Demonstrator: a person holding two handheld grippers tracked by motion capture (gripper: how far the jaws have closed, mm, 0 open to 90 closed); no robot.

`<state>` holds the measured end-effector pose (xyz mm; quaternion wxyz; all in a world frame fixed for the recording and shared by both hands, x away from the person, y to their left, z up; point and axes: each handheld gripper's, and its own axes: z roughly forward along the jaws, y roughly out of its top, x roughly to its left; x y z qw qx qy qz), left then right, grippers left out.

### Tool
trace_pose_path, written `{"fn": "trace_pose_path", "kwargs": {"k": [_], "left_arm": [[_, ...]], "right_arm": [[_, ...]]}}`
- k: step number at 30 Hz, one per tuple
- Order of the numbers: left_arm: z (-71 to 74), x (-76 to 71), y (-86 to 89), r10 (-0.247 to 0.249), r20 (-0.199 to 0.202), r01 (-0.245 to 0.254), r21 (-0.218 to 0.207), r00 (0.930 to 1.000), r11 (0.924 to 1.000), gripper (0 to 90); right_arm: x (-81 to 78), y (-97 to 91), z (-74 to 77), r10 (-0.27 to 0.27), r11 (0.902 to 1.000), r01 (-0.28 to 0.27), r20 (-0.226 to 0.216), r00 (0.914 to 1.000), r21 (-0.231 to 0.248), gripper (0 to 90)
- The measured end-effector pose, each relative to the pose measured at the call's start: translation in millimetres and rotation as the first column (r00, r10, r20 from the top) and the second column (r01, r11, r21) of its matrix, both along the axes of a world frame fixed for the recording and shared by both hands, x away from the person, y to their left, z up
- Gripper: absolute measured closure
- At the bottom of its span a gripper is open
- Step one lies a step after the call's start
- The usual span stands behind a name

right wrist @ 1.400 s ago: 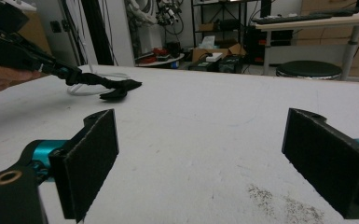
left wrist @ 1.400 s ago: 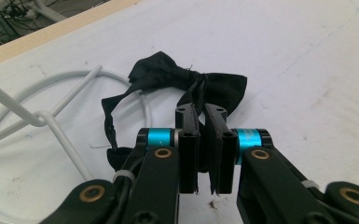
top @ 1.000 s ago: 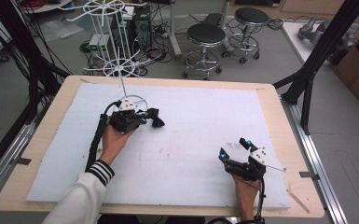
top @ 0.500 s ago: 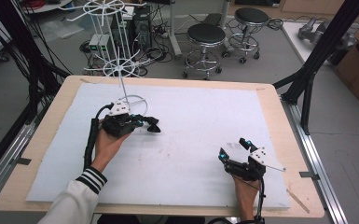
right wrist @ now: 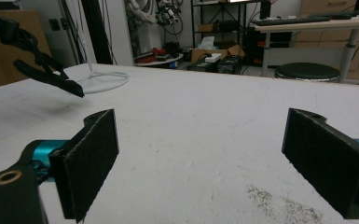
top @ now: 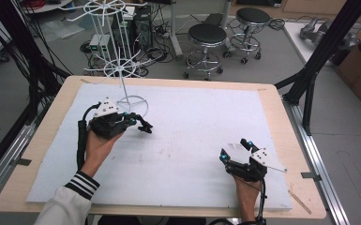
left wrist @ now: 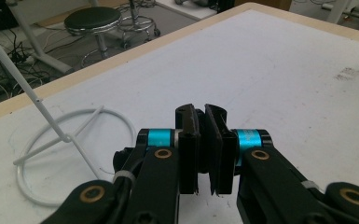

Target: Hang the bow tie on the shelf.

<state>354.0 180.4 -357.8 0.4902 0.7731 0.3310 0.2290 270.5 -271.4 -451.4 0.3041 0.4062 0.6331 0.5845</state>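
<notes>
My left gripper (top: 146,128) hovers over the white foam mat (top: 192,140) at its left, held by a hand in a striped cuff. Its jaws are shut with nothing between them (left wrist: 204,110). Just behind it stands a white wire rack (top: 122,70), whose ring base (top: 132,104) rests on the mat (left wrist: 74,140). My right gripper (top: 235,148) sits low near the mat's front right. Its jaws stand wide open and empty (right wrist: 200,122). In the right gripper view the left gripper (right wrist: 67,85) hangs far off, beside the ring base (right wrist: 103,79).
The mat covers a wooden table (top: 281,101). Past the far edge are two black stools (top: 207,33), cables and boxes on the floor. Black frame posts (top: 326,44) rise at the right. A grey smudge (right wrist: 279,205) marks the mat near my right gripper.
The left gripper's jaws have come together from a spread stance, and it has shifted slightly left and toward the near side. The right gripper has stayed put.
</notes>
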Motion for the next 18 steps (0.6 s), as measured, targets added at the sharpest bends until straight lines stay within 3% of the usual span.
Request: {"fn": "trace_pose_path", "kwargs": {"k": [8,18], "left_arm": [[12.7,-9.4,0.8,-0.009,0.013,0.008,0.019,0.9999,0.9998,83.7],[33.5,-18.1,-0.5,-0.028,0.039,0.028,-0.005,0.9989,0.9996,83.7]], "right_arm": [[-0.2,-0.2,0.0,0.001,1.0,-0.001,0.003,1.0,0.001,9.8],[-0.2,-0.1,0.0,0.0,1.0,0.0,0.003,1.0,0.001,9.8]]}}
